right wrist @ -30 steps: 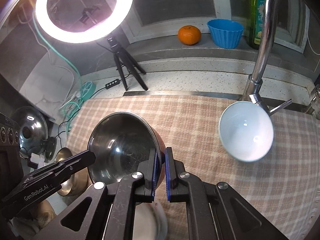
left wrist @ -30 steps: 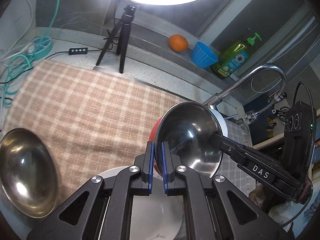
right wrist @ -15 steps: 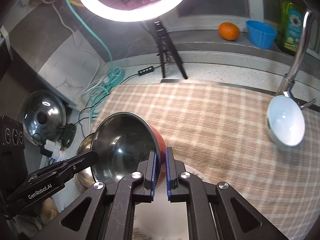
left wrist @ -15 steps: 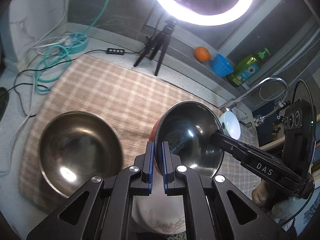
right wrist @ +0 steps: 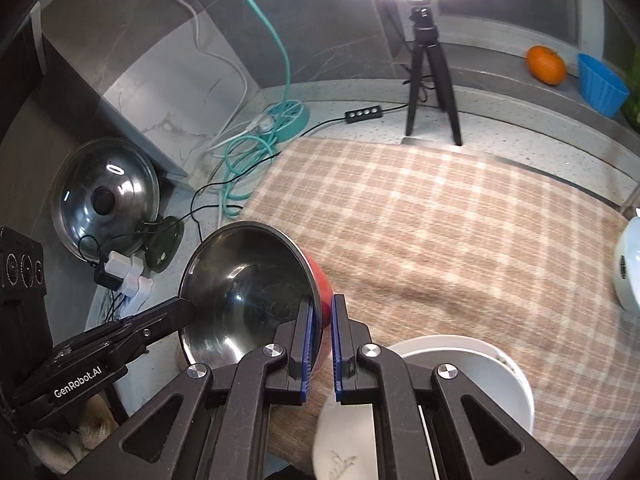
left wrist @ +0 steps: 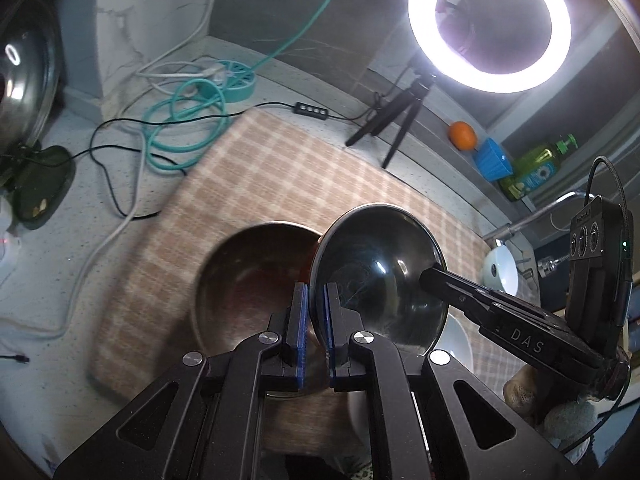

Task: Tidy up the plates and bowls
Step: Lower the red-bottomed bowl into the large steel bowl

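Observation:
Both grippers hold one steel bowl with a red outside (left wrist: 380, 276), tilted, above the checked cloth. My left gripper (left wrist: 316, 320) is shut on its left rim; my right gripper (right wrist: 322, 340) is shut on the opposite rim, and the bowl shows in the right wrist view (right wrist: 248, 292). A second, larger steel bowl (left wrist: 248, 276) sits on the cloth right under and left of the held bowl. White plates (right wrist: 460, 392) lie stacked at the near edge of the cloth. A white bowl (right wrist: 628, 268) sits at the far right by the faucet.
A ring light on a tripod (left wrist: 400, 120) stands at the back. Teal cable coil and power strip (left wrist: 192, 120) lie left of the cloth. A pot lid (right wrist: 104, 200) leans at the left wall. An orange (right wrist: 546, 64), blue cup (right wrist: 600, 84) and soap bottle (left wrist: 536, 168) sit on the ledge.
Both grippers carried the red-sided steel bowl leftward, so it now hangs over the larger steel bowl. The white bowl has slid to the right edge of view.

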The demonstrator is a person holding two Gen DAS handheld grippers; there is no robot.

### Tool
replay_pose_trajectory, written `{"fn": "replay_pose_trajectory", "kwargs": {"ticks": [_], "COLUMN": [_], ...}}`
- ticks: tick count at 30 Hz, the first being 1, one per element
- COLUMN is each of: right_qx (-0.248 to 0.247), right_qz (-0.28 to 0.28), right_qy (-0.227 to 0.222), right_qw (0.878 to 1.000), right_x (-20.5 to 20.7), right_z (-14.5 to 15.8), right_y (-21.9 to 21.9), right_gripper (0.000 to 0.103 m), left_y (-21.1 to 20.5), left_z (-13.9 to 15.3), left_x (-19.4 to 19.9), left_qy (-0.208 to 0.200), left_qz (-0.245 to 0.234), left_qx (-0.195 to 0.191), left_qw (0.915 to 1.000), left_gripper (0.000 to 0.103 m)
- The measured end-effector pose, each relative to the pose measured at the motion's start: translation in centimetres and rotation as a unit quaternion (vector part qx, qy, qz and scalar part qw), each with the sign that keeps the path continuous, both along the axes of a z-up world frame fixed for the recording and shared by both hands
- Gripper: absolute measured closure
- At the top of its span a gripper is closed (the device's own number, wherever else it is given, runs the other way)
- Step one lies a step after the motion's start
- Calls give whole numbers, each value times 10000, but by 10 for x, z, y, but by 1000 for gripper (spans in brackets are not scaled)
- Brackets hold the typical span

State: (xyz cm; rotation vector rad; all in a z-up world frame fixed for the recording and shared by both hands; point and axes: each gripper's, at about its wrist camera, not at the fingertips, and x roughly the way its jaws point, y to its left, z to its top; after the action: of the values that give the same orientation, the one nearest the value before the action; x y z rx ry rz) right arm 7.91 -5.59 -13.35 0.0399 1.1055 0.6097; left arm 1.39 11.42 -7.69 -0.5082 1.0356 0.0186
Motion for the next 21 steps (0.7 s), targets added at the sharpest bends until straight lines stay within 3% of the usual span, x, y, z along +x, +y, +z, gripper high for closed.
{"fn": "replay_pose_trajectory", "kwargs": {"ticks": [11,21], "right_qx": [-168,-403], "right_qz": [279,405], "right_qy": [218,346], "right_qw": [9992,9978], "right_x": [3,2], "right_z": [-26,-44], "right_y": [45,57], "right_gripper": [95,95], "left_y": [31,35], "left_z": [-23,-39], "left_x": [-5,-6], "left_qy": [282,488], "left_qz": [282,287], "left_qx": [2,-21], "left_qw": [9992,9984], "left_gripper": [97,97]}}
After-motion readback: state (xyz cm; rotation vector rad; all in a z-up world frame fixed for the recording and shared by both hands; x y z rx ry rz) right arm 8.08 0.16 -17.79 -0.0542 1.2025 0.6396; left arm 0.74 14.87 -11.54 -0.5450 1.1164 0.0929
